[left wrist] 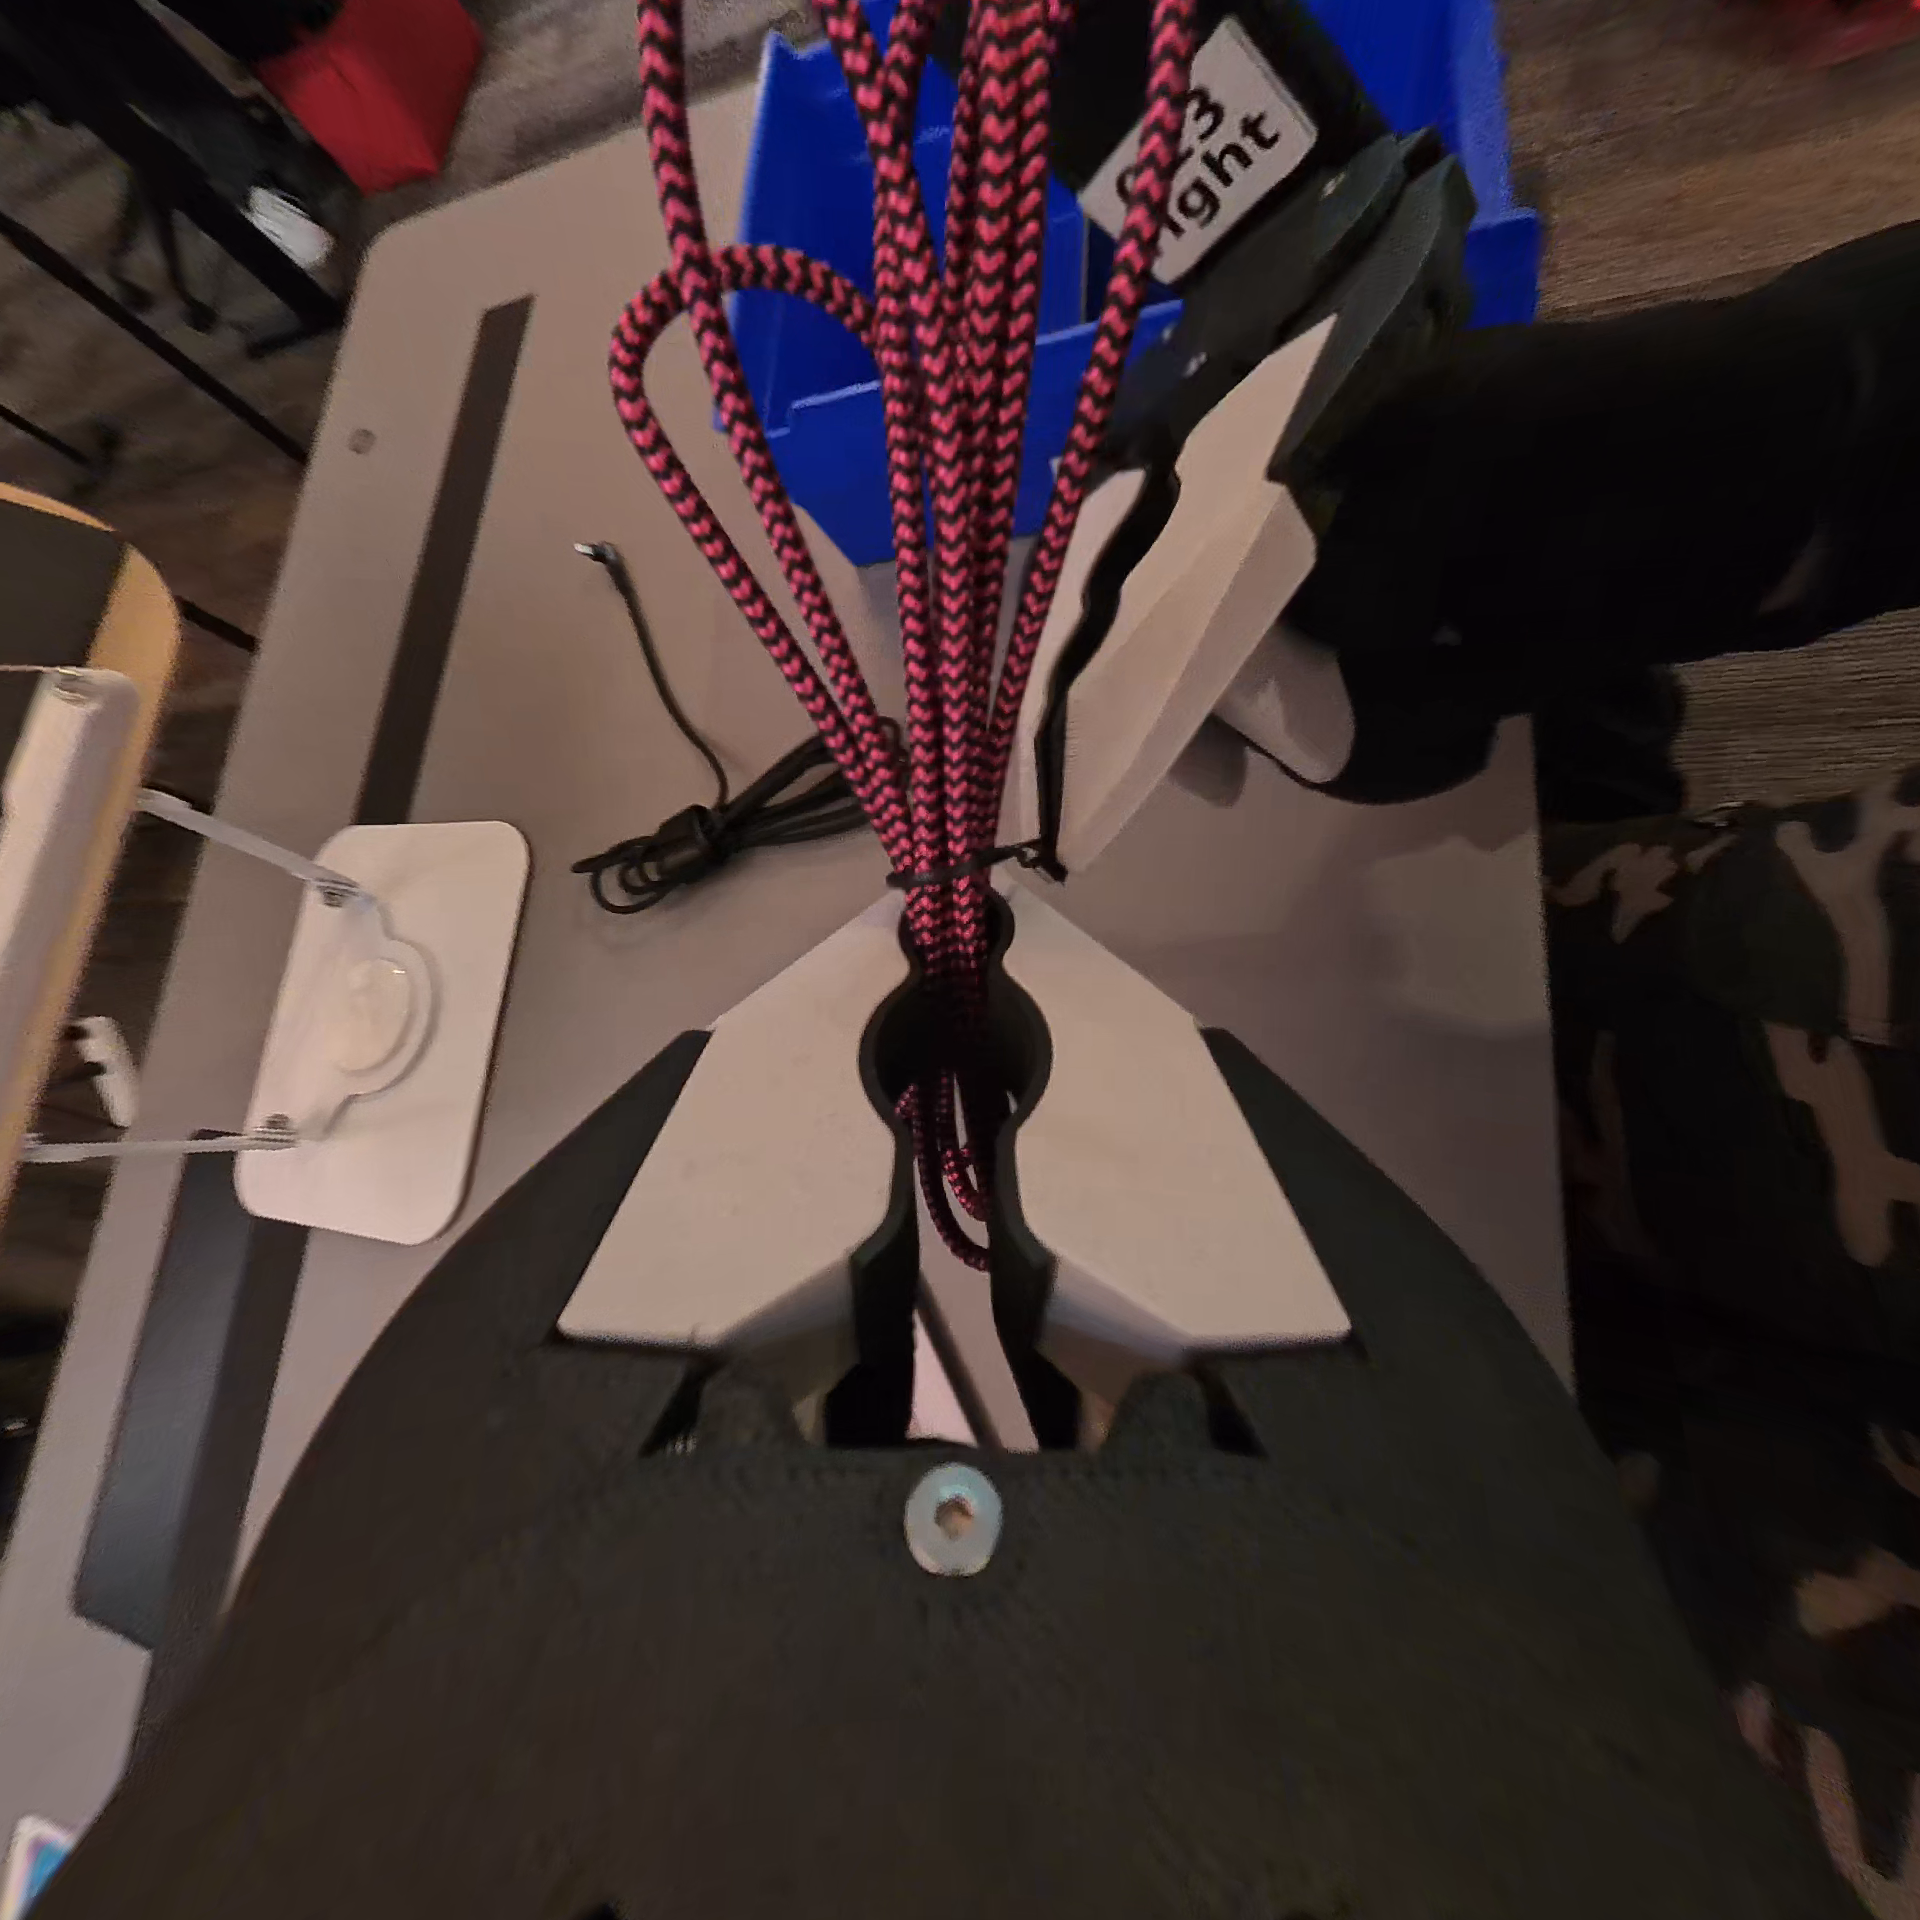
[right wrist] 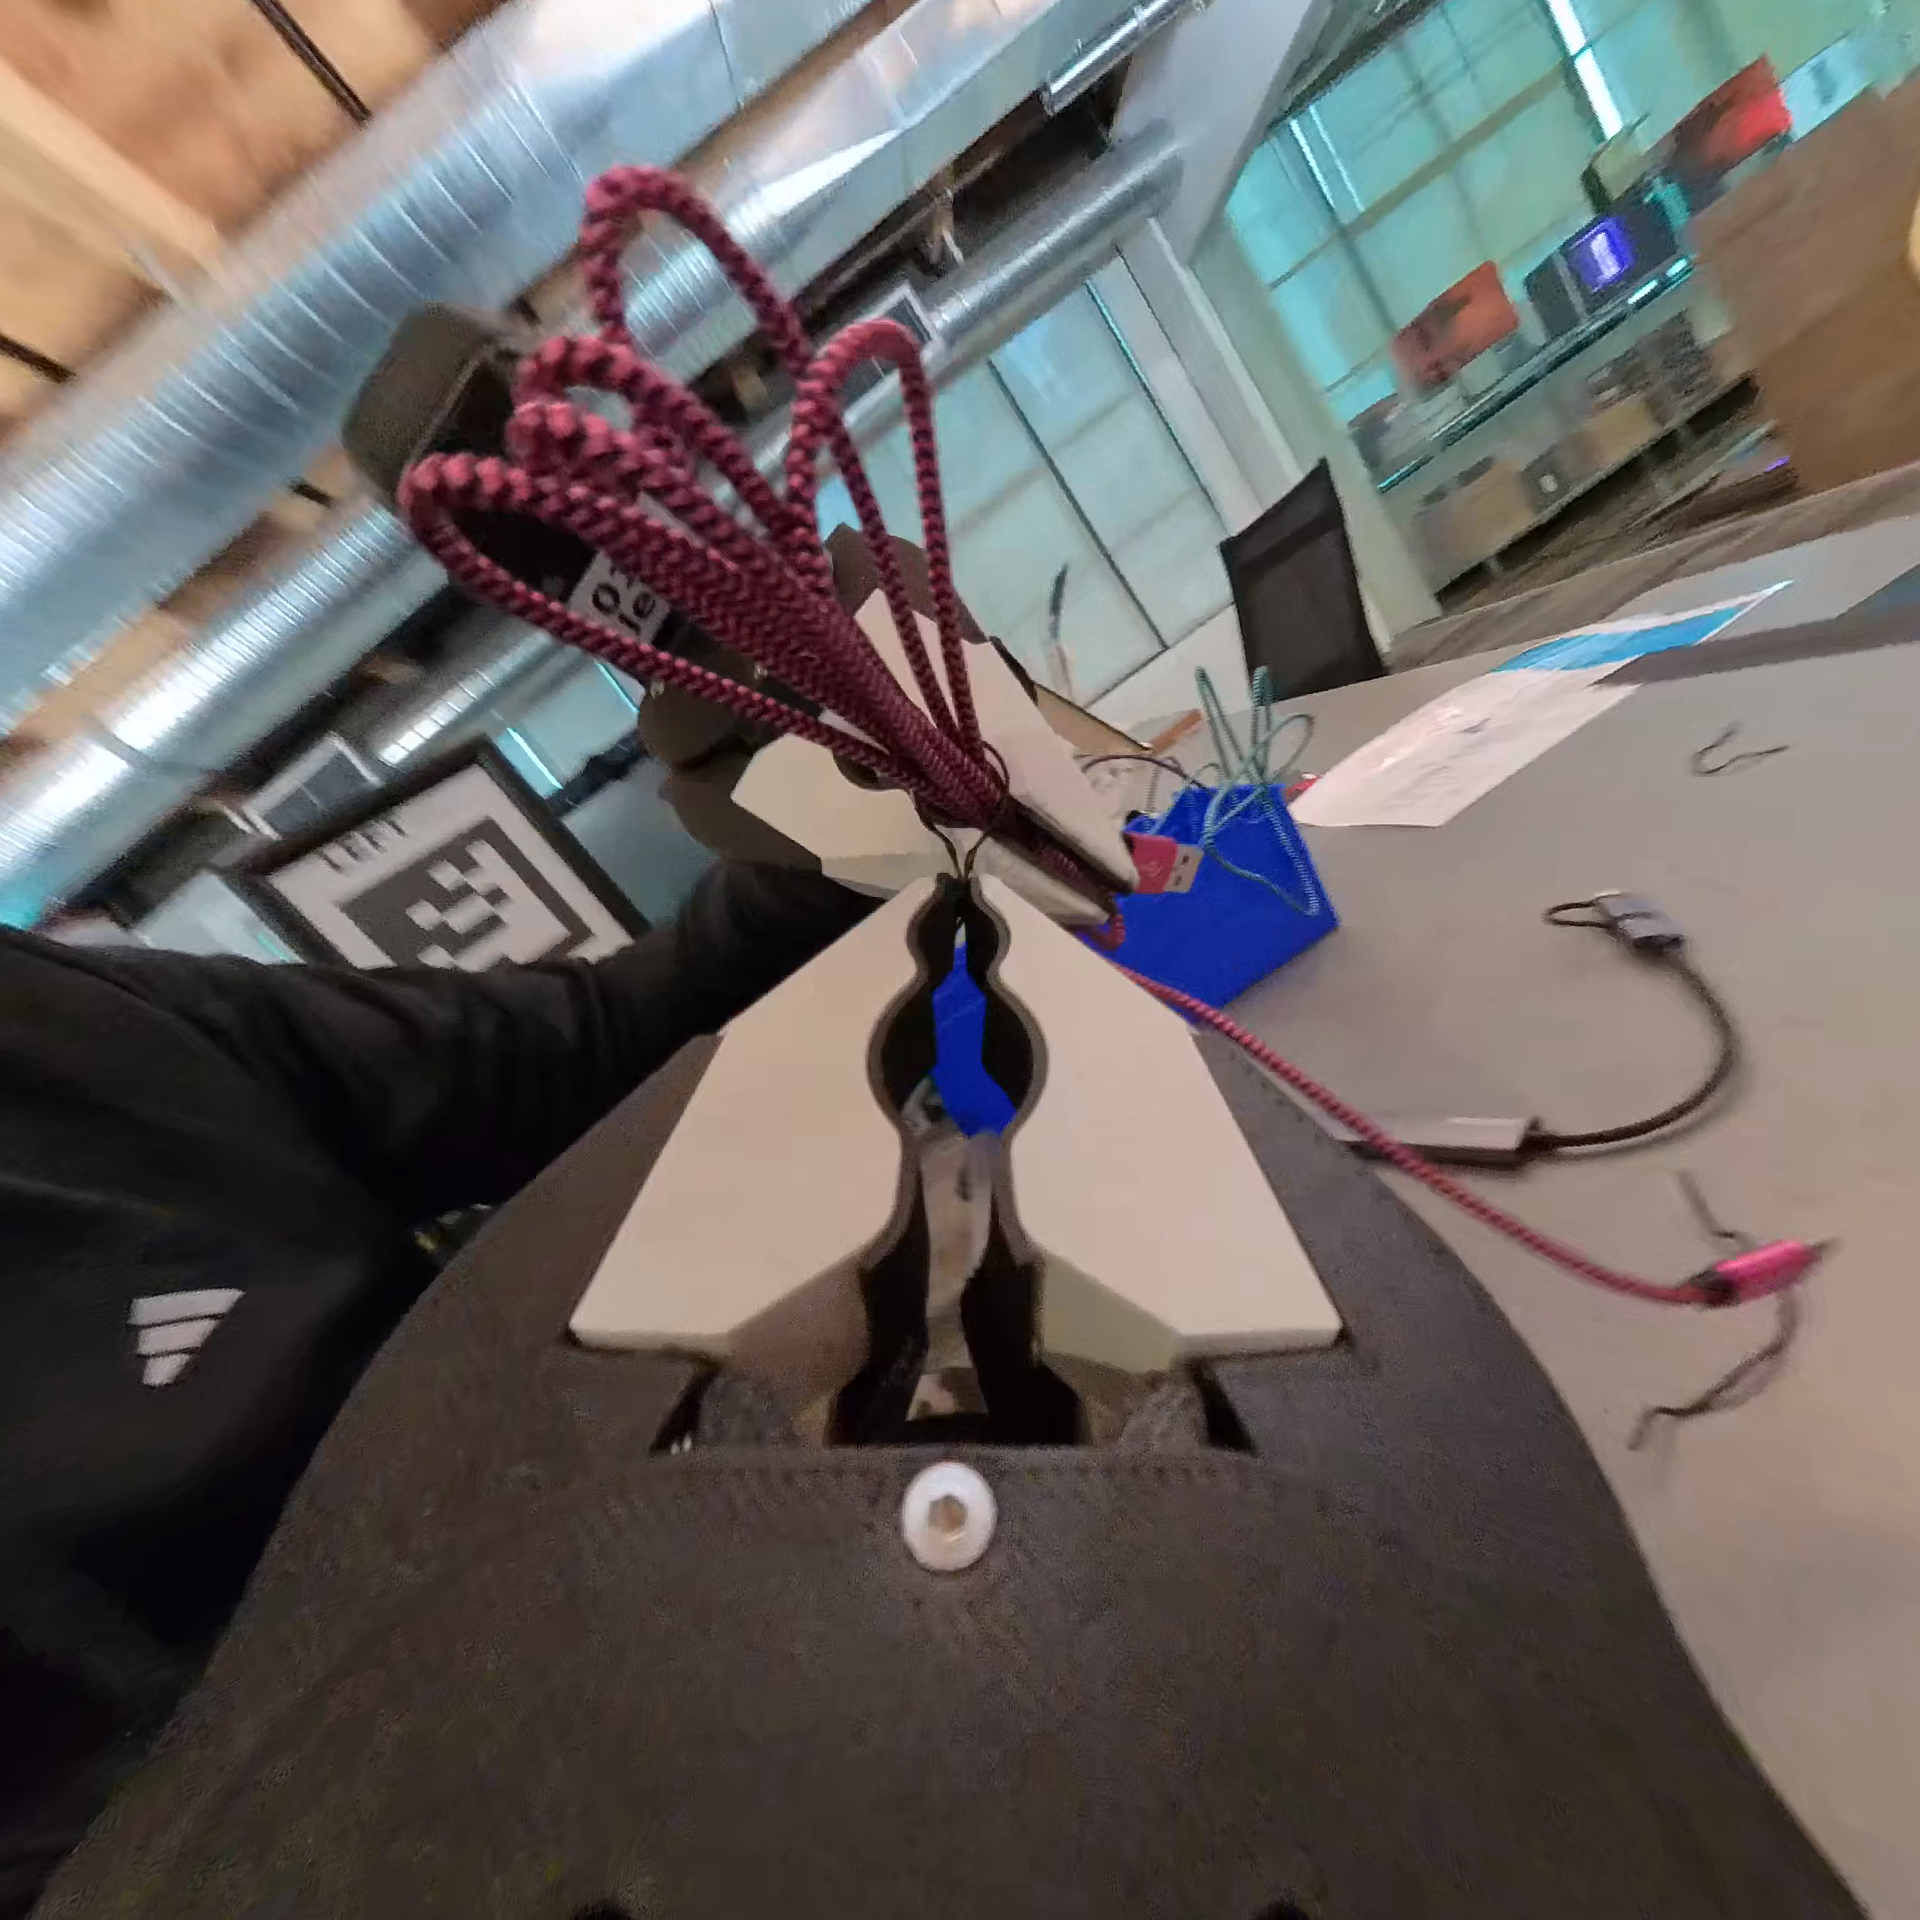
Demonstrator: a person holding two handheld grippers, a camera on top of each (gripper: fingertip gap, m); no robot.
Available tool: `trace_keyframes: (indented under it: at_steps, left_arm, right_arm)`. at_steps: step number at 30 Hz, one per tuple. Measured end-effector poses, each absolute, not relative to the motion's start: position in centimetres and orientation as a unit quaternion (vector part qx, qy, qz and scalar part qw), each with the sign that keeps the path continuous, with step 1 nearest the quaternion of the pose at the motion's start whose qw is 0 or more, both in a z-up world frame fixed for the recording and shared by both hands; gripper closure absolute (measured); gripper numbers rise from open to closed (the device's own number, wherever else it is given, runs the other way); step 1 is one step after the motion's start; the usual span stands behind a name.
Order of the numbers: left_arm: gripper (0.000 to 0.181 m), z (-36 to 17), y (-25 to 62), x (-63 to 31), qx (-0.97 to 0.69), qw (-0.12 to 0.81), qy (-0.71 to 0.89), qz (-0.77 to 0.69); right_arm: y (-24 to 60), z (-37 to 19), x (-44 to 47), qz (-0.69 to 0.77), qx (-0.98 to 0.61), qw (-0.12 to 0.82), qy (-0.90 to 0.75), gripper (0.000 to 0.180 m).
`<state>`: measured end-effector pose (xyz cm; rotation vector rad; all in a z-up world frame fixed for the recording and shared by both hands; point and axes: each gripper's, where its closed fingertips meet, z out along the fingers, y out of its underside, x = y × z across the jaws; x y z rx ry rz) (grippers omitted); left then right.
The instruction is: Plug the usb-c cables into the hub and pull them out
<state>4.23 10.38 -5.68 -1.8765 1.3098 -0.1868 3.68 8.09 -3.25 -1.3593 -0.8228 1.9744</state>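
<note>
Still getting ready: left gripper [left wrist: 951, 914] fingers squeezed tight on the tied pink cable bundle [left wrist: 940, 520], up above the counter [left wrist: 1299, 987]. Right gripper [right wrist: 961, 888] fingers pinching the little black tie [right wrist: 961, 868]. Hub [right wrist: 1455, 1130] at 4 o'clock. Next: pull tie off, free one plug.

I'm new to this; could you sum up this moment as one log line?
left gripper: shut on pink cable bundle | right gripper: pinching bundle's black tie | hub: on table, unplugged
</note>
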Motion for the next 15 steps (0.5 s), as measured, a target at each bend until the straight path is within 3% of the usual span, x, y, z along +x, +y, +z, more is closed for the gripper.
trace_keyframes:
  at_steps: [9, 15]
  left_arm:
    - [0.18, -5.7, 11.9, 3.7, -0.722, 0.478, 0.5, 0.023]
    - [0.18, -4.8, 12.5, 3.6, -0.7, 0.523, 0.484, 0.047]
  right_arm:
    - [8.0, -3.3, 3.1, 0.781, -0.511, 0.263, -0.244, 0.18]
    - [8.1, -2.8, 2.9, 0.737, -0.51, 0.331, -0.295, 0.172]
